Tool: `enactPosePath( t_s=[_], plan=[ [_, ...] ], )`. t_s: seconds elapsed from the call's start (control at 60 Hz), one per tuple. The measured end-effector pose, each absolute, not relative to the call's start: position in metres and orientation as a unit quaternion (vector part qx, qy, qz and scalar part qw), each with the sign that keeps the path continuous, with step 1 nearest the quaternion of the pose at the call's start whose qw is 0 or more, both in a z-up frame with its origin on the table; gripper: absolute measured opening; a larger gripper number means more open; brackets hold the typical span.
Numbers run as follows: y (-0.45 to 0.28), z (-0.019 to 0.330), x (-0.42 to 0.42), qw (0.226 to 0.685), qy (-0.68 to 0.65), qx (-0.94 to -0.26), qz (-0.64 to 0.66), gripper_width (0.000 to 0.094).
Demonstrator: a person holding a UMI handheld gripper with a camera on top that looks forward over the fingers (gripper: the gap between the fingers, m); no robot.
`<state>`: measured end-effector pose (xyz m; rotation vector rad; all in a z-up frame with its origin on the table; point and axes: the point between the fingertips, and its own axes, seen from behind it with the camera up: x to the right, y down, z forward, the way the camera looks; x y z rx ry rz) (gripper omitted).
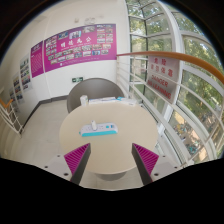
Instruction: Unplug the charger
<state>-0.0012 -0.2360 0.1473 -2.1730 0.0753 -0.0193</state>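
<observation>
A white power strip (101, 129) with teal markings lies on a round beige table (80, 135), beyond my fingers. A small white charger plug (95, 125) stands in it near its left end. My gripper (112, 160) is open and empty, with its magenta pads (78, 157) spread wide apart, well short of the strip and above the table's near edge.
A grey chair back (88, 93) stands behind the table. A wall with magenta posters (75, 47) is at the back left. A glass wall with a wooden handrail (170, 60) runs along the right. A white railing (10, 115) is at the left.
</observation>
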Motion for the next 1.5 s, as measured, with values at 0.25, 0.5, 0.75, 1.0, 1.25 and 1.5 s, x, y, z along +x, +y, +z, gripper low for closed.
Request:
enactPosePath(
  t_s=[0.25, 0.5, 0.75, 1.0, 1.25, 1.5],
  plan=[
    [-0.091, 0.071, -0.063, 0.495, -0.006, -0.869, 0.011, 0.0839],
    [-0.006, 0.021, -0.084, 0.493, -0.013, -0.87, 0.022, 0.0551],
    [0.003, 0.018, -0.078, 0.498, -0.032, -0.867, -0.013, 0.0105],
    [0.002, 0.021, -0.078, 0.479, 0.0, -0.878, 0.012, 0.0048],
    [0.002, 0.024, -0.078, 0.484, -0.004, -0.875, 0.015, 0.0043],
    [0.003, 0.031, -0.078, 0.494, 0.005, -0.869, 0.021, 0.0042]
  ],
)
